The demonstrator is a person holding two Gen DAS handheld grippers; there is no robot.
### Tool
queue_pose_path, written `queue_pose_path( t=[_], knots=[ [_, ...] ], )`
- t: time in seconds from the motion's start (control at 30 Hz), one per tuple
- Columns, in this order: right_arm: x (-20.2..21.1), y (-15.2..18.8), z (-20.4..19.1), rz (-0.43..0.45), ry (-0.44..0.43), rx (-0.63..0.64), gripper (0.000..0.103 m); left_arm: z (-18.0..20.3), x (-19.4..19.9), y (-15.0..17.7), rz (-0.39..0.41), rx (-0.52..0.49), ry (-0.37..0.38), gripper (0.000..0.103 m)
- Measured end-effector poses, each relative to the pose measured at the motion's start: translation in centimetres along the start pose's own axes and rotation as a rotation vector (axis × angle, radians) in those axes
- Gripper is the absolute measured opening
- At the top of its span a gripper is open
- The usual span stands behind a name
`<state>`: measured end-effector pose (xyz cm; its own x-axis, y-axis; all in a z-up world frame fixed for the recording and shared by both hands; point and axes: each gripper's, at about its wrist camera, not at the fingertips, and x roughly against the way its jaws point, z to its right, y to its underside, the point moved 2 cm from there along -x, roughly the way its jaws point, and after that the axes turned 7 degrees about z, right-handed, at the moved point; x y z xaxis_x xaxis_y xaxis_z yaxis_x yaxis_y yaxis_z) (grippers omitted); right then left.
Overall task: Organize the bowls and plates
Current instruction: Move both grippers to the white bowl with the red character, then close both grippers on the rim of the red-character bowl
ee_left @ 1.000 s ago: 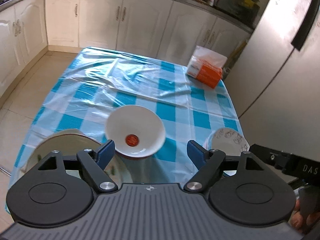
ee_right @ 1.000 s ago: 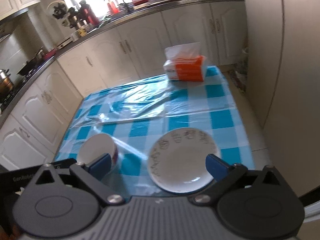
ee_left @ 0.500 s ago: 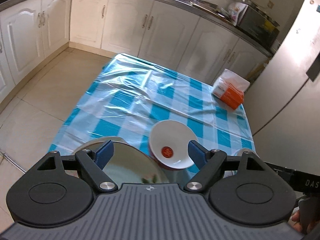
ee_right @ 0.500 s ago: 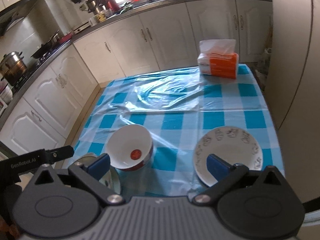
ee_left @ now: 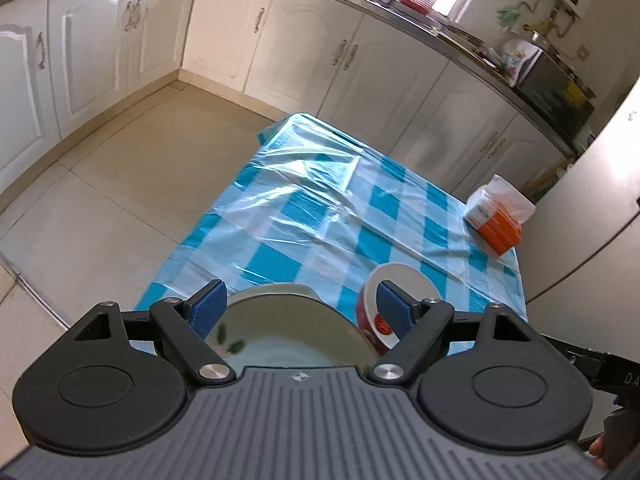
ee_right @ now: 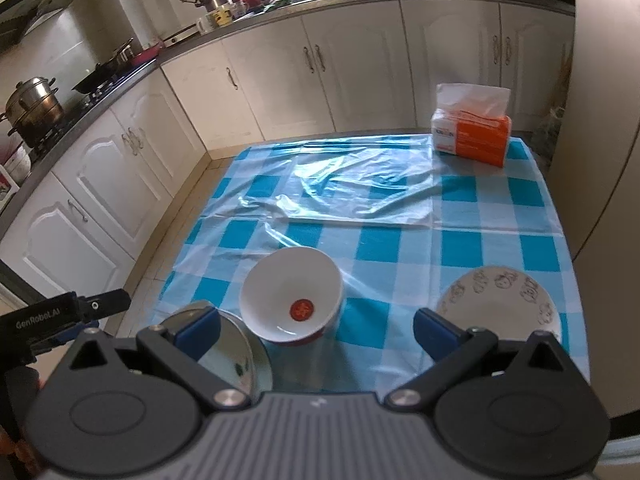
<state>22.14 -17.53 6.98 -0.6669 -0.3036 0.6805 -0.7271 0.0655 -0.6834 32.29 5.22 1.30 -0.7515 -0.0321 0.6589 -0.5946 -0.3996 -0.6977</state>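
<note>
A white bowl (ee_right: 294,298) with a red mark inside and a red outer band stands on the near middle of the checked table; it also shows in the left wrist view (ee_left: 404,280). A pale plate with green leaf marks (ee_left: 288,328) lies at the near left corner, also in the right wrist view (ee_right: 230,360). A white plate with a patterned rim (ee_right: 500,300) lies near right. My left gripper (ee_left: 298,308) is open above the leaf plate. My right gripper (ee_right: 316,330) is open above the near table edge, between bowl and patterned plate.
An orange and white tissue pack (ee_right: 472,132) stands at the table's far right corner. The blue checked tablecloth (ee_right: 380,208) has a wrinkled plastic cover. White cabinets (ee_right: 280,76) run behind and to the left. A fridge (ee_left: 592,216) stands to the right.
Both grippers have pulled back and turned left. The left view now centres on the leaf plate, with the bowl at its right finger. The dishes have not moved.
</note>
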Motion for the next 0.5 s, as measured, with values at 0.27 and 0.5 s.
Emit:
queue_pose_path(
  t=[0.27, 0.5],
  knots=[
    [-1.5, -0.3, -2.0, -0.011, -0.03, 0.019, 0.102, -0.9, -0.7, -0.3, -0.015, 0.017, 0.019, 0.101],
    [-2.7, 0.5, -2.0, -0.035, -0.032, 0.011, 0.102, -1.0, -1.0, 0.1, -0.036, -0.002, 0.029, 0.101]
  ],
)
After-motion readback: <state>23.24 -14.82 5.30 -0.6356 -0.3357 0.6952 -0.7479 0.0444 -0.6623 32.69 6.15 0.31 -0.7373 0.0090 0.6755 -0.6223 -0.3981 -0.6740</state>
